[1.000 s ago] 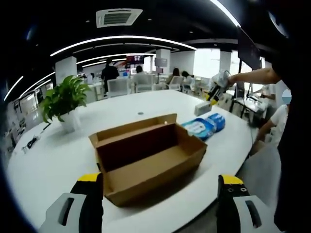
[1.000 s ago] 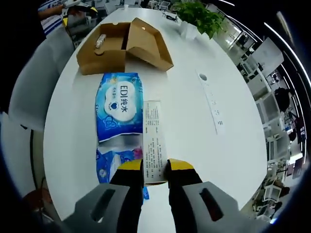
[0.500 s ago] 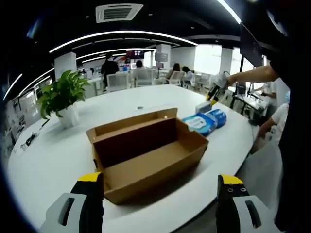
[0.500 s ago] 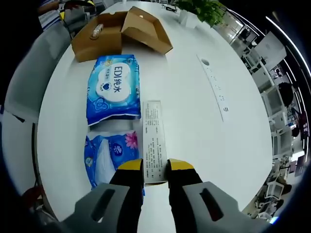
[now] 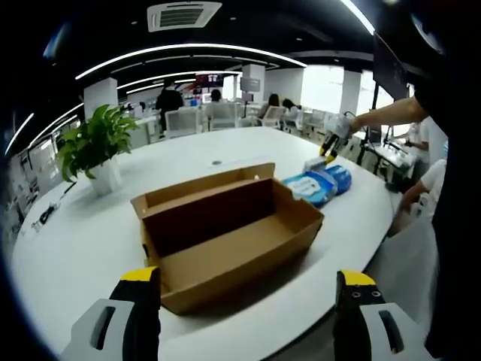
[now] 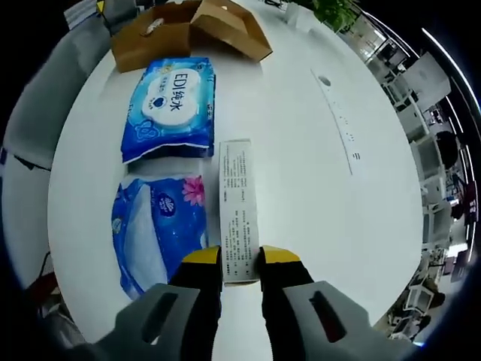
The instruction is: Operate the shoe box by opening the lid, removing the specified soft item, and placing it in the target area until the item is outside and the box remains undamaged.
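Two soft packs, the wipes pack (image 6: 171, 105) and the tissue pack (image 6: 156, 232), lie outside the open, seemingly empty shoe box (image 5: 225, 233) on the white surface (image 6: 301, 173). The right gripper (image 6: 240, 265) jaws pinch a slim carton (image 6: 238, 207); the left gripper (image 5: 244, 289) jaws are spread, near the box.

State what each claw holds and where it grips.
The right claw grips the near end of the long white printed box. The left claw is open and holds nothing.

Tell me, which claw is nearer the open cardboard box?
Left. The left claw hovers open just before the cardboard box; the right claw grips a white carton beyond the tissue packs.
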The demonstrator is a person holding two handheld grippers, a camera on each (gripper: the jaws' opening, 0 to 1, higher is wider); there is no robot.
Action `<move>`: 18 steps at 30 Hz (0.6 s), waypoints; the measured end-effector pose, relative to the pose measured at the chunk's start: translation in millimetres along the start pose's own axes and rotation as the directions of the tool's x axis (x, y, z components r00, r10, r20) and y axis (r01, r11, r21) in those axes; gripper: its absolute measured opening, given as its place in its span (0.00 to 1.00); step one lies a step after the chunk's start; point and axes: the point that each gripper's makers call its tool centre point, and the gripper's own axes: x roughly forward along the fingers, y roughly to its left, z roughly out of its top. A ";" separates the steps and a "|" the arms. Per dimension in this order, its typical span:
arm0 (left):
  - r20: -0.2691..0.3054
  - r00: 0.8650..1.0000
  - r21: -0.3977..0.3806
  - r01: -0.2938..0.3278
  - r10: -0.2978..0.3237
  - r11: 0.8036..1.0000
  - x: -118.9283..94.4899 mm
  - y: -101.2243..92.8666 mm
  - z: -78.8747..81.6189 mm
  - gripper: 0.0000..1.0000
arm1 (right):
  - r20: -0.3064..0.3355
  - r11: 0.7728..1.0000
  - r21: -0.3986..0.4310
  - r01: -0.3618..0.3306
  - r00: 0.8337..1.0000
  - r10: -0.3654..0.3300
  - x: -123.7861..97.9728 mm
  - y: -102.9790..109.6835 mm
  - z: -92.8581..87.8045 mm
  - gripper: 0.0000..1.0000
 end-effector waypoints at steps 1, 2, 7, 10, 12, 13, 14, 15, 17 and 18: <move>-0.001 1.000 -0.002 0.001 -0.001 1.000 0.0 0.0 -0.5 0.98 | -0.001 1.000 0.000 -0.002 1.000 0.002 0.3 0.2 -0.7 0.16; -0.005 1.000 -0.002 0.001 -0.001 1.000 0.1 0.0 -1.7 0.98 | -0.005 1.000 -0.001 -0.005 1.000 0.005 1.3 0.2 -2.6 0.16; -0.016 1.000 0.001 0.005 -0.005 1.000 0.6 -0.4 -2.5 0.98 | -0.032 1.000 -0.017 -0.005 0.999 0.005 3.7 1.8 -10.5 0.16; -0.014 1.000 0.000 0.006 -0.006 1.000 1.3 -0.2 -1.3 0.98 | -0.032 1.000 -0.021 -0.002 0.999 0.002 4.8 0.2 -13.1 0.16; -0.017 1.000 0.003 0.007 -0.007 1.000 2.3 -0.6 -1.4 0.98 | -0.030 1.000 -0.023 -0.003 1.000 0.003 5.0 -0.3 -13.3 0.16; -0.018 1.000 0.003 0.009 -0.009 1.000 2.8 -1.2 -1.4 0.98 | -0.030 1.000 -0.024 -0.004 1.000 0.003 5.3 -0.7 -13.8 0.16; -0.019 1.000 0.006 0.012 -0.012 1.000 3.8 -2.6 -0.8 0.98 | -0.029 1.000 -0.025 -0.004 1.000 0.003 5.3 -0.5 -14.0 0.16; -0.020 1.000 0.007 0.013 -0.013 1.000 4.3 -3.2 -0.5 0.98 | -0.029 1.000 -0.025 -0.005 1.000 0.004 5.1 0.3 -13.4 0.16; -0.019 1.000 0.007 0.015 -0.015 1.000 4.6 -3.5 -0.8 0.98 | -0.028 1.000 -0.030 -0.009 1.000 0.008 5.0 1.1 -13.4 0.16; -0.018 1.000 0.006 0.016 -0.016 1.000 4.4 -3.6 -0.7 0.98 | -0.021 0.999 -0.039 -0.022 1.000 0.022 4.9 4.0 -12.3 0.16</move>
